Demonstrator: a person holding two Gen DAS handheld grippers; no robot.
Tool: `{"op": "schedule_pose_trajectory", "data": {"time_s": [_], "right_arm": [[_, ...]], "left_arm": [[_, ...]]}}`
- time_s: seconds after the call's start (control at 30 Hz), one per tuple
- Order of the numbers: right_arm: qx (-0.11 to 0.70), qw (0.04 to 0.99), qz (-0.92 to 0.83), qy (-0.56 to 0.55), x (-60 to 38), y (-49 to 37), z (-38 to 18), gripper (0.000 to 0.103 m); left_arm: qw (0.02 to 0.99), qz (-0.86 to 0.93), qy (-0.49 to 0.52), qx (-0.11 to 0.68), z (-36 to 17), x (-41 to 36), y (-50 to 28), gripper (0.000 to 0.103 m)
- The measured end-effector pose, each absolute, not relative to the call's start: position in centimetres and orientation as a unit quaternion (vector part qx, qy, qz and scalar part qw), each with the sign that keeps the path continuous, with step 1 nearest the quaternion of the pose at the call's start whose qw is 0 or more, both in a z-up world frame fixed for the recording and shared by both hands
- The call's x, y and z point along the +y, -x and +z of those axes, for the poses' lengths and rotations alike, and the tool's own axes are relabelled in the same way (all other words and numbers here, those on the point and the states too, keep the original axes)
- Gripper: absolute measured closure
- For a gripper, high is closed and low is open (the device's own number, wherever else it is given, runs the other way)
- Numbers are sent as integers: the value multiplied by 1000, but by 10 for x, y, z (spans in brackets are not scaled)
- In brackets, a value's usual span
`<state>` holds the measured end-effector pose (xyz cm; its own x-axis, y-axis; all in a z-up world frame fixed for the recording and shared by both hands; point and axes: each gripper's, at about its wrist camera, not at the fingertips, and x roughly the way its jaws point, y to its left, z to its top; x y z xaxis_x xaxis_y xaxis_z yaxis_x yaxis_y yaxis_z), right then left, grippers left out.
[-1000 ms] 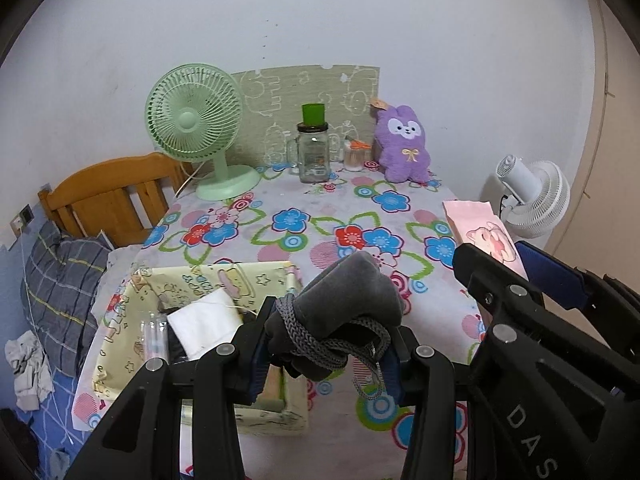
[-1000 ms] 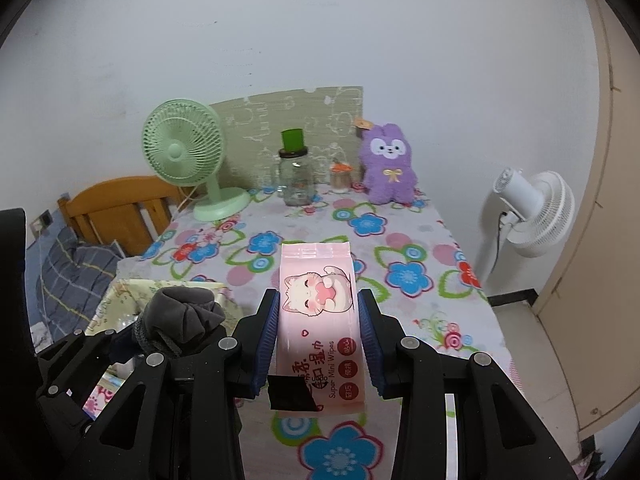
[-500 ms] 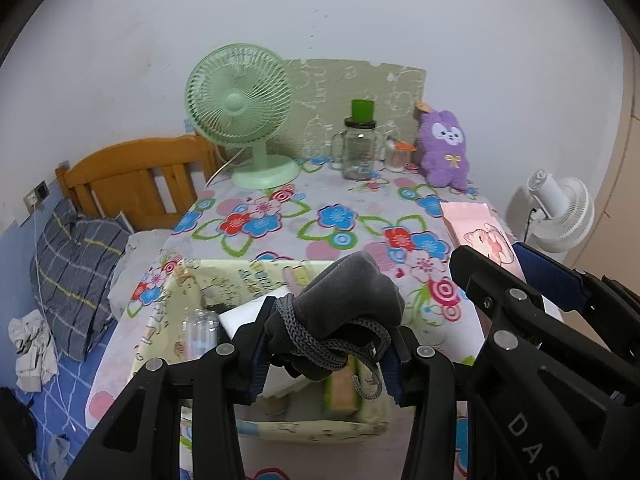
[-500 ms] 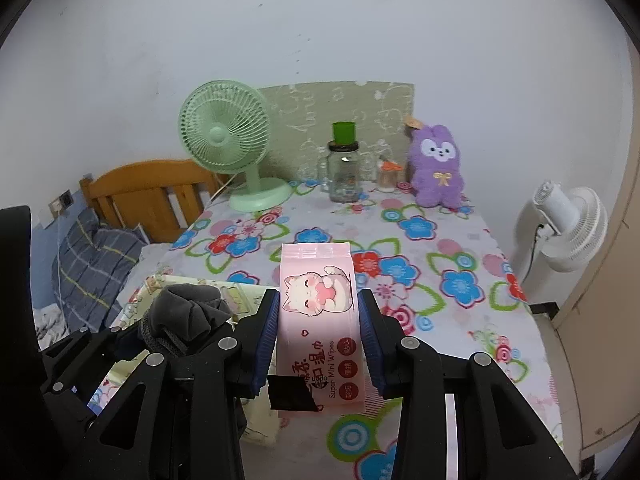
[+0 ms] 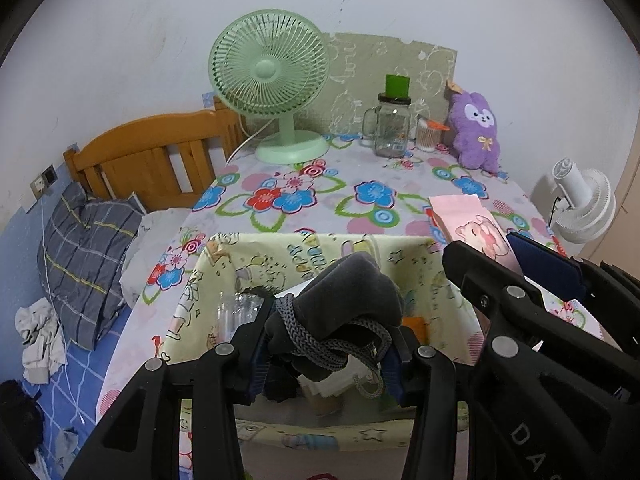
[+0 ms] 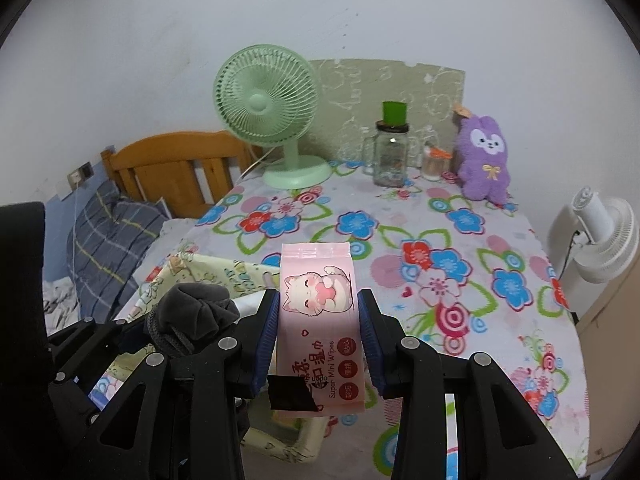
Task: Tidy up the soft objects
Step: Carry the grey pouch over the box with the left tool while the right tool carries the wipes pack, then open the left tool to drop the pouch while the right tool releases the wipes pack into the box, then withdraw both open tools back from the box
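My left gripper point(image 5: 326, 350) is shut on a grey drawstring pouch point(image 5: 348, 296) and holds it over the open yellow fabric storage box point(image 5: 256, 248). The pouch also shows in the right wrist view point(image 6: 196, 312). My right gripper point(image 6: 318, 320) is shut on a pink pack of wet wipes point(image 6: 320, 320), held above the box's right edge point(image 6: 224, 272). The pack also shows in the left wrist view point(image 5: 468, 224). A purple plush rabbit point(image 5: 476, 132) sits at the table's far right corner.
A green desk fan point(image 5: 272, 80), a glass jar with a green lid point(image 5: 394, 120) and a small container point(image 5: 426, 134) stand at the back of the flowered tablecloth point(image 5: 360, 200). A wooden bed headboard point(image 5: 152, 152) and pillow point(image 5: 84, 240) are left. A white fan point(image 5: 580, 200) is right.
Both grippers have swung left and moved over the yellow box, still holding the pouch and the wipes. The box now lies under the left gripper.
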<state>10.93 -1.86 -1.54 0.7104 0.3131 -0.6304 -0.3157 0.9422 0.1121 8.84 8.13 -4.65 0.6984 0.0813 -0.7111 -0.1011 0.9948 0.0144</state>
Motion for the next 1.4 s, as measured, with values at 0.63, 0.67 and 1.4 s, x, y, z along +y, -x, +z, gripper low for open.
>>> {"op": "schedule_pose_trajectory", "data": {"time_s": [0.63,0.67,1.4], "right_arm": [[386,895,225,4,19,-130,-47,60],[386,894,226,4,20,-131,-47,60],[369,910,187,4,-10,-126,-32,24]], "left_arm": [[915,56,16,399,-66,109,-92,11],[915,58,16,400,-66,110,-93,10],[925,28,12,378,-49,83,-92,0]]}}
